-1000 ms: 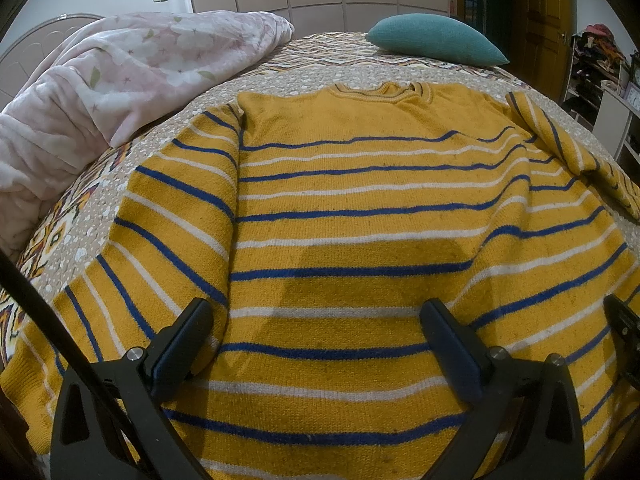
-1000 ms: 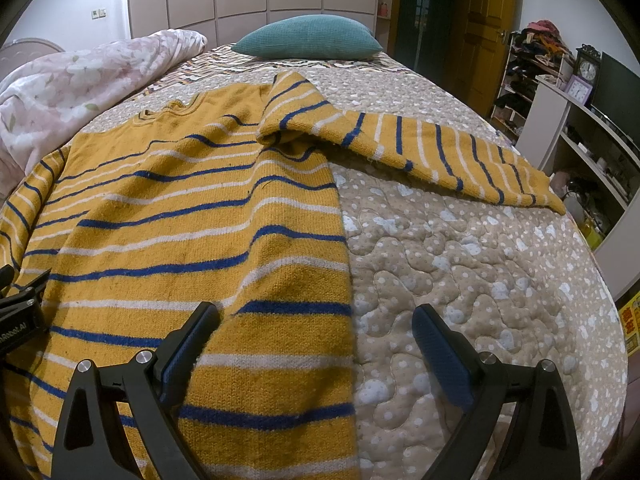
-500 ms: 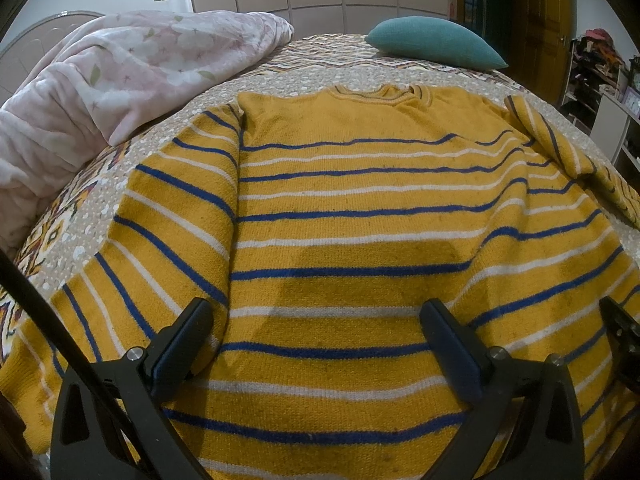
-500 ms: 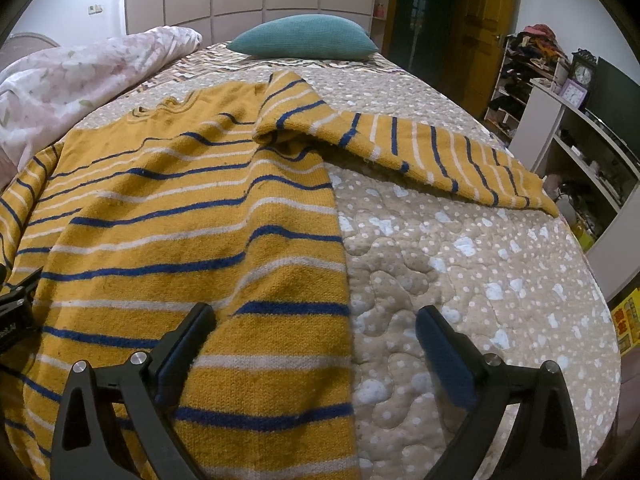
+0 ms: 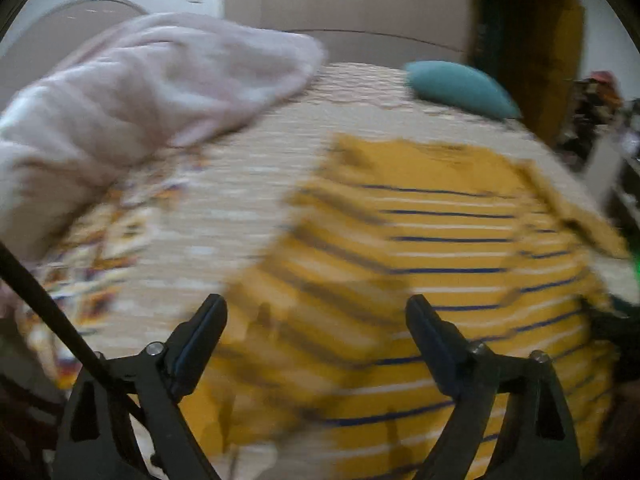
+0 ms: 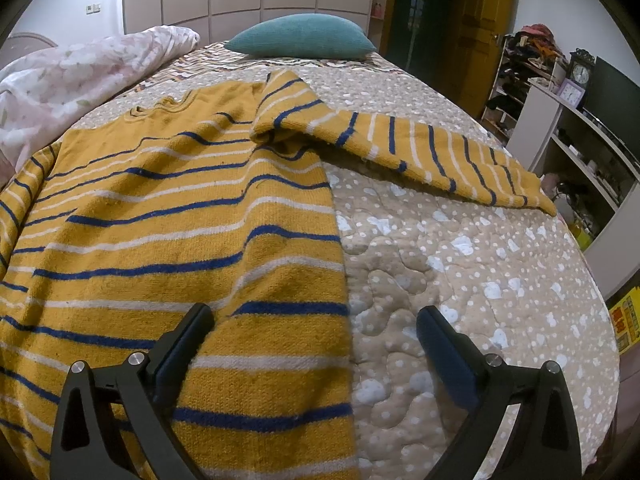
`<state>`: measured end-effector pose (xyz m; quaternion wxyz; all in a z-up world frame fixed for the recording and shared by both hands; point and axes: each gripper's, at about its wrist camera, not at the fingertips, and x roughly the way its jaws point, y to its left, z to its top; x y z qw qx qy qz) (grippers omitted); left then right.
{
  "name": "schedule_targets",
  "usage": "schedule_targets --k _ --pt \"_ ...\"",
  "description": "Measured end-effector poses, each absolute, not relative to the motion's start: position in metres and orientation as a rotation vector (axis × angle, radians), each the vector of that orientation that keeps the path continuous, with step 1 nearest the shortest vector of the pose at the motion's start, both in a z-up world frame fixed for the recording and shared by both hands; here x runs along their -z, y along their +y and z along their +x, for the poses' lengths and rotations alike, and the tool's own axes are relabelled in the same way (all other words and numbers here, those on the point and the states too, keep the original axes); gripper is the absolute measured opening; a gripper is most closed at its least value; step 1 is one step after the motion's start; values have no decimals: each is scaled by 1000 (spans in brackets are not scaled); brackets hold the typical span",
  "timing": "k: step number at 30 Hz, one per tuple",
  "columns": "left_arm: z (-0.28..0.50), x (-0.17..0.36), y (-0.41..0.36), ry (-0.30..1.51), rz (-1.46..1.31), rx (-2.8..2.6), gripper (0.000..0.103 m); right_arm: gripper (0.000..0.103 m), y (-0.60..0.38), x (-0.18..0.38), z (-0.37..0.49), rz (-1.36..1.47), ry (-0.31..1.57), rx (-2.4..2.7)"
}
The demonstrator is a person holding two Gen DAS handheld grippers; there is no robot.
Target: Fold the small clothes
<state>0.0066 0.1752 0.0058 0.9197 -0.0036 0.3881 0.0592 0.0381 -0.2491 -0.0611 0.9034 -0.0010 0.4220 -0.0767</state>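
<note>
Yellow knit sweater with blue and white stripes (image 6: 192, 216): one
Teal ribbed pillow (image 6: 300, 38): one
Pink floral quilt (image 6: 80, 76): one
Beige dotted quilted bed cover (image 6: 460, 264): one
Clocks on the white shelf (image 6: 580, 74): two

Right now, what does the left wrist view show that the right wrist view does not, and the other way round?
Only the left wrist view: the left gripper, jaws open with nothing between them and just closing a little, and the patterned bed edge; this picture is blurred.
Only the right wrist view: the right gripper, open over the sweater's side edge, the spread sleeve, a clock and shelves.
Both: the sweater, pillow, quilt and bed.
</note>
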Motion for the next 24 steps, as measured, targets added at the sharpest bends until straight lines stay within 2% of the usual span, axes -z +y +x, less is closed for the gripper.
schedule_targets --k 4,5,6,7,8,9,12,17,20,24 --pt "20 26 224 906 -51 -233 90 102 -248 60 38 -6 872 163" --pt "25 39 229 965 -98 -193 85 102 -247 60 38 -8 872 165" --pt "28 45 230 995 -132 -146 64 102 -247 60 38 -10 872 167" --pt "28 44 228 987 -135 -139 51 102 -247 60 38 -12 872 169" --pt "28 40 226 974 -136 -123 33 102 -246 60 37 -15 873 171" --pt "30 37 226 983 -150 -87 5 102 -246 60 37 -16 873 173" --pt "40 17 247 969 -220 -81 5 102 -246 59 38 -18 874 175" --pt "66 -21 319 870 -101 -375 5 102 -246 59 38 -18 878 178" --pt "91 -34 364 871 -92 -503 5 102 -246 59 38 -21 877 182" --pt "107 -48 383 867 -143 -527 5 102 -245 59 39 -27 877 187"
